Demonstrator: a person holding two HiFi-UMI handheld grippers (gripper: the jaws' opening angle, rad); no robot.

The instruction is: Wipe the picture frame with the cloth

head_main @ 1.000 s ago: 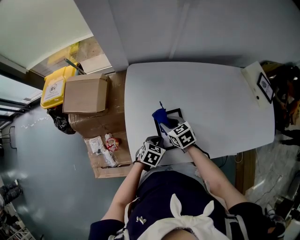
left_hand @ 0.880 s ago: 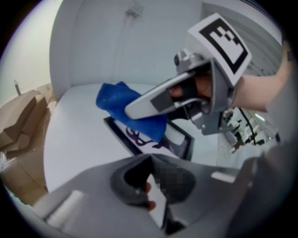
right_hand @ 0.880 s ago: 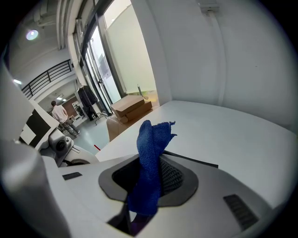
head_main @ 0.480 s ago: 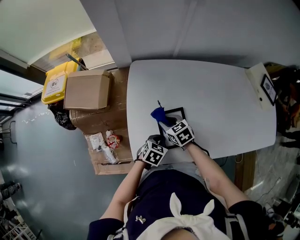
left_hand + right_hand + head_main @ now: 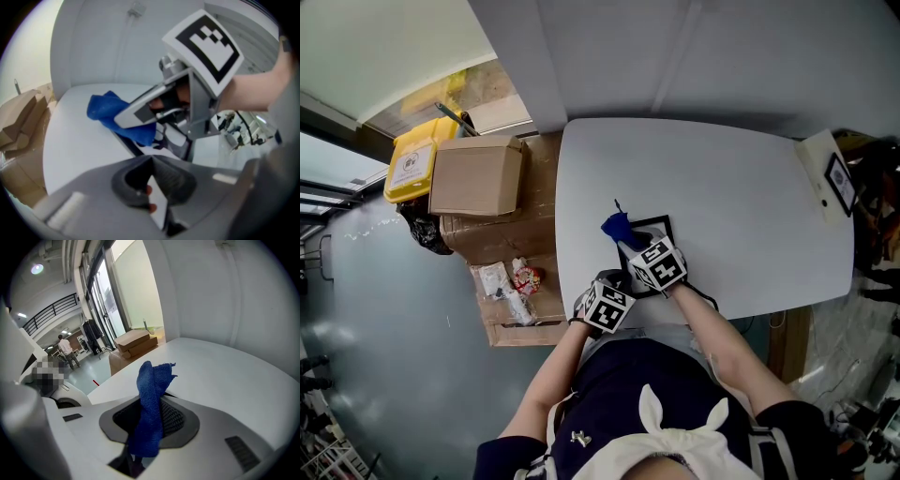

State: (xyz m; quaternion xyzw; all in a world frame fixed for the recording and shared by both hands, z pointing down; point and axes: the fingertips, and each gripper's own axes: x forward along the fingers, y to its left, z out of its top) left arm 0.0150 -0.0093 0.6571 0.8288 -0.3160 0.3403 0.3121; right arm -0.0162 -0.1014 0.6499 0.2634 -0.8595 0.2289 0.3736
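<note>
My right tongs (image 5: 149, 425) are clamped on the blue cloth (image 5: 152, 380), which stands up out of them in a narrow bunch. In the head view that bunch sits at the far left corner of the picture frame (image 5: 659, 230), which lies flat on the white worktop (image 5: 722, 187) near my edge of it. My left tongs (image 5: 152, 185) are pressed together on a thin white panel that I take to be the frame's near edge, so I judge that hand is steadying it. To wipe well, I'd hold that left pinch firm so the frame cannot skate on the smooth worktop. I'd also tip the right tongs lower, so that more cloth lies on the surface and the tips don't scrape it. I'd stroke evenly along the black border, then across the middle, and stay away from the left tongs. A bunch this narrow touches little, so I'd overlap the passes.
</note>
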